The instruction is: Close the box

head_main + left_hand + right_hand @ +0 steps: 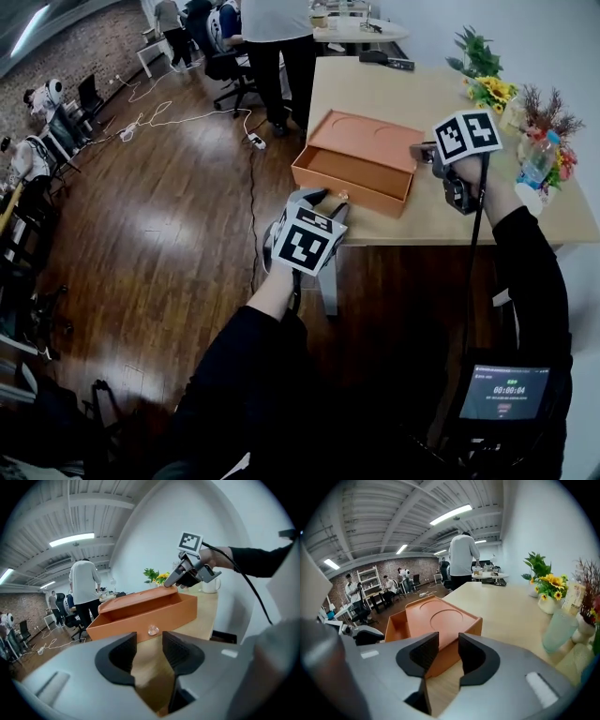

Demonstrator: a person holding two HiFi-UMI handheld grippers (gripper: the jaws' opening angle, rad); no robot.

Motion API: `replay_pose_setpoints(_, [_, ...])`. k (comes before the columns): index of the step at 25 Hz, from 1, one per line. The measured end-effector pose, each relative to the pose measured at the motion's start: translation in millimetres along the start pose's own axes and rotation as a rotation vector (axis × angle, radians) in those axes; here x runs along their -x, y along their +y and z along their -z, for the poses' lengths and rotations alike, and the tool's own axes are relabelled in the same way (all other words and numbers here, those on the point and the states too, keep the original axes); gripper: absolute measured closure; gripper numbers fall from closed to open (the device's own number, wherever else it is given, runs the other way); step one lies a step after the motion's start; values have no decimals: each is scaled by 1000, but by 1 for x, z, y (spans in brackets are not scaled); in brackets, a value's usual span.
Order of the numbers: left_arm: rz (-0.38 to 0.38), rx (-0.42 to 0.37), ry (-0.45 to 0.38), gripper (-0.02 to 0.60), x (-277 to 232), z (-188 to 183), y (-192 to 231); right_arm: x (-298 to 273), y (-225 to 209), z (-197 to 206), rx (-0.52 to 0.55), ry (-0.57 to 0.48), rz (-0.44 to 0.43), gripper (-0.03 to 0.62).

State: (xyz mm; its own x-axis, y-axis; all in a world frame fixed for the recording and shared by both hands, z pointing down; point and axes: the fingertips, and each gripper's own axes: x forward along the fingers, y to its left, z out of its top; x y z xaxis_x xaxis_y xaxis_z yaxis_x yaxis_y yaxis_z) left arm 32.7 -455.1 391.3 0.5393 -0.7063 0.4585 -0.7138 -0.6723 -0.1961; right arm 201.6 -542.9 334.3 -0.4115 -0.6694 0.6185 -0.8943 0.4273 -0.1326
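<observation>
An orange box [367,142] lies near the front edge of the wooden table [441,98], with its drawer [349,179] slid out toward me. A small clear knob [153,630] sits on the drawer front. My left gripper [324,200] hovers just in front of that knob, off the table edge, open with nothing between its fingers. In the left gripper view the knob shows just beyond the jaw gap. My right gripper [421,152] is at the box's right end, open and empty; in the right gripper view the box [438,618] lies just past the jaws.
Flower pots [489,81] and a plastic bottle [535,165] stand along the table's right side. A person [279,42] stands at the table's far left corner. Cables [178,118] trail over the wood floor on the left.
</observation>
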Motion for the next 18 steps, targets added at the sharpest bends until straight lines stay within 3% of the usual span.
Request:
replay_pose_setpoints(6, [16,28,48,428,-24,-7,-5,-5,0,2,22,-9,2,465])
replay_pose_setpoints(14, [-43,-3,75,430,-54,-19,2,-5,2,3,24,-27,-32,462])
replay_pose_setpoints(18, [21,80,101,433,-60,-23,0,-4,7,3,22,-40,-48,461])
